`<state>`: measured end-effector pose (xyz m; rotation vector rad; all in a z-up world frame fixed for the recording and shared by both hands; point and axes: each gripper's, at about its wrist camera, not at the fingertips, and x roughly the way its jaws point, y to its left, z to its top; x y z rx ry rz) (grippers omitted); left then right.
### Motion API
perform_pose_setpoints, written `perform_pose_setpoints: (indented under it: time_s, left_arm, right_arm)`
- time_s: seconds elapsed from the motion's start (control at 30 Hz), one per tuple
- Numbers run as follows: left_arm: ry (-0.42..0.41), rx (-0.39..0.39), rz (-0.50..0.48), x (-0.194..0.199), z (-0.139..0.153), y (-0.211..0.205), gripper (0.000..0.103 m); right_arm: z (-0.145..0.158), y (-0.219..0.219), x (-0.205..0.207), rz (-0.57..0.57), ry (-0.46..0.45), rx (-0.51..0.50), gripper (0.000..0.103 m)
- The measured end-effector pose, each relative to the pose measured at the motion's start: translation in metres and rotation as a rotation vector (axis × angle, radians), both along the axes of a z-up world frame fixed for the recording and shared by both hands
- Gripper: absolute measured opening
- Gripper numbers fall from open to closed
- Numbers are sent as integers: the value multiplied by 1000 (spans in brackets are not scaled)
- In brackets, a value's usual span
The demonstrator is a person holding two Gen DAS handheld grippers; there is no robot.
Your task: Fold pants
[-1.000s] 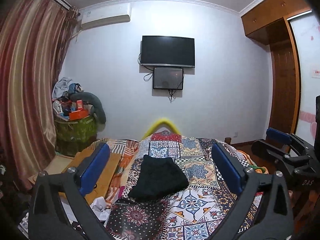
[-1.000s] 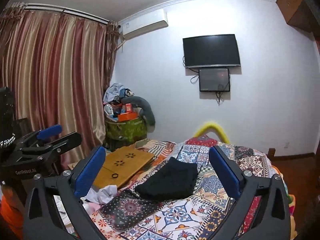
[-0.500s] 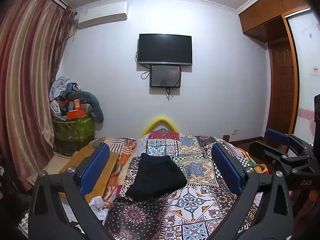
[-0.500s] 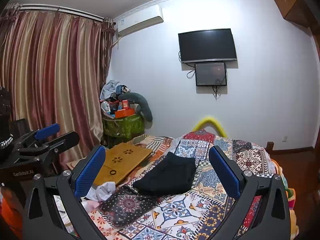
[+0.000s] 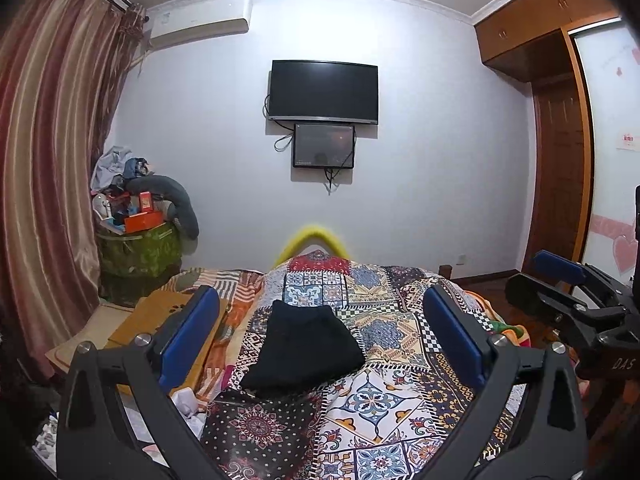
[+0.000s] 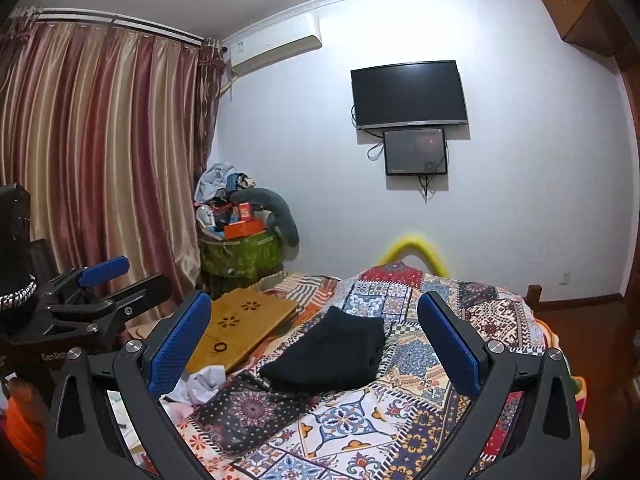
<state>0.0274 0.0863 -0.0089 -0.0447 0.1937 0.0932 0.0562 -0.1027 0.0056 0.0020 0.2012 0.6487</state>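
Lying folded: one pants [image 5: 302, 346], two tools spread.

"DAS" on right tool [image 5: 576, 300]; "GenRob" on left tool [image 6: 100, 292].

The left gripper [image 5: 320, 336] has black angular arms with silver screws and blue ribbed pads [image 5: 188, 336]. The right gripper [image 6: 314, 342] matches it, and at three o'clock its body carries white "DAS" lettering.
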Motion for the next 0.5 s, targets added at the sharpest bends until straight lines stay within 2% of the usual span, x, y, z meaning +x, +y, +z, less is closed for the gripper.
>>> perform_pose_setpoints:
  time_s: [0.5]
  left_arm:
    - [9,13,-23,3,-2,-7,103]
  right_arm:
    - [2,-4,-1,-21,9,1,103]
